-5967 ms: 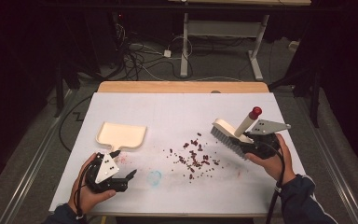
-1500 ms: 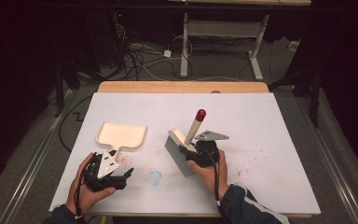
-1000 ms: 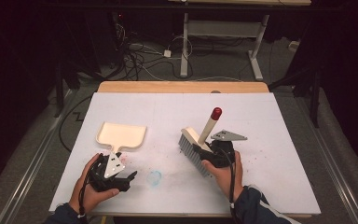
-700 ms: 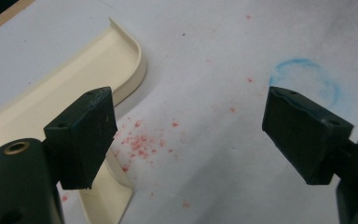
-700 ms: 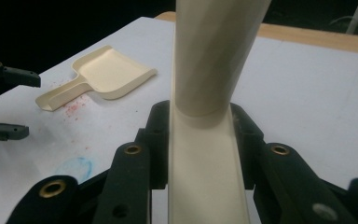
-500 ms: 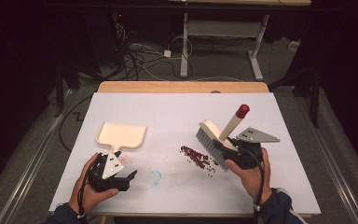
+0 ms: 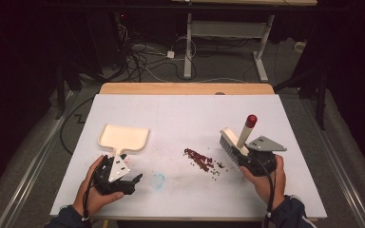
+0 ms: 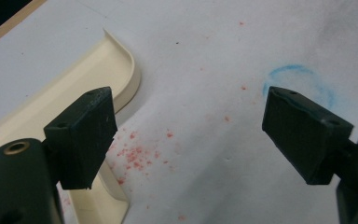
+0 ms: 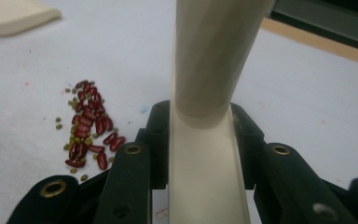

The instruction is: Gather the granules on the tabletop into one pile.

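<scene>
The right gripper point(image 7: 247, 159) drew the brush point(image 7: 235, 142) rightward — beans point(image 7: 200, 159) now gathered.

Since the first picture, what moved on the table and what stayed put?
The right gripper, clamped on the brush, went left across the table and then back right. The scattered beans got swept into a tighter line nearer the middle. The dustpan stayed where it was, and the left gripper kept resting beside the dustpan's handle with its jaws open and nothing between them.

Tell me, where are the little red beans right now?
In the high view the red beans lie in a small pile near the middle of the table, just left of the brush and right of the dustpan.
</scene>
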`<state>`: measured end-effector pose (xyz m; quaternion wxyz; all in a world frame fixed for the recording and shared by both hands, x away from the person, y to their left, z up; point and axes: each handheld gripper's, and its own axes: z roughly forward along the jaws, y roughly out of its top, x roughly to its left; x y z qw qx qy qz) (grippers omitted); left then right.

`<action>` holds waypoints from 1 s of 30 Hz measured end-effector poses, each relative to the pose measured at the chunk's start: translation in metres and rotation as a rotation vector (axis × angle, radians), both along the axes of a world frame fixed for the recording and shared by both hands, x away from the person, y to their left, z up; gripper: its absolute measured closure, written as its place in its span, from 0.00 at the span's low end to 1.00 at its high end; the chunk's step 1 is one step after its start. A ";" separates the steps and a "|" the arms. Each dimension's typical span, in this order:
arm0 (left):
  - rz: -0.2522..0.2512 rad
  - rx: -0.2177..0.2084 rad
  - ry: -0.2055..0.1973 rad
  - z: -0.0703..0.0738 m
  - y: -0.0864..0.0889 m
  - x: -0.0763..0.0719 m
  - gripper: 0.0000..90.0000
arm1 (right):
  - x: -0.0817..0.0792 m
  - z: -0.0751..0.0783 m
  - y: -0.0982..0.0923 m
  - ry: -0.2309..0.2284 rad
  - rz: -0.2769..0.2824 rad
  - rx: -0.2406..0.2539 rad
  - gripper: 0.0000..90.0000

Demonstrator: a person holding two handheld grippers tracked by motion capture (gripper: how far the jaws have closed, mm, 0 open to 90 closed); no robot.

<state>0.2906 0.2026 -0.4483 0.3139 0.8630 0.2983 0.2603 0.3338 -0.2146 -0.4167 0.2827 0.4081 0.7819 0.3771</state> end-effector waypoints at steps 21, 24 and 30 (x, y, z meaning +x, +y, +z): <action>0.007 0.009 0.013 -0.003 -0.002 0.002 0.19 | 0.008 -0.018 0.082 -0.034 0.036 -0.058 0.74; 0.006 0.010 0.012 -0.003 -0.001 0.002 0.19 | 0.011 -0.017 0.087 -0.038 0.039 -0.044 0.74; 0.009 0.014 0.013 -0.003 0.000 0.001 0.19 | 0.012 -0.008 0.076 -0.048 0.051 0.003 0.74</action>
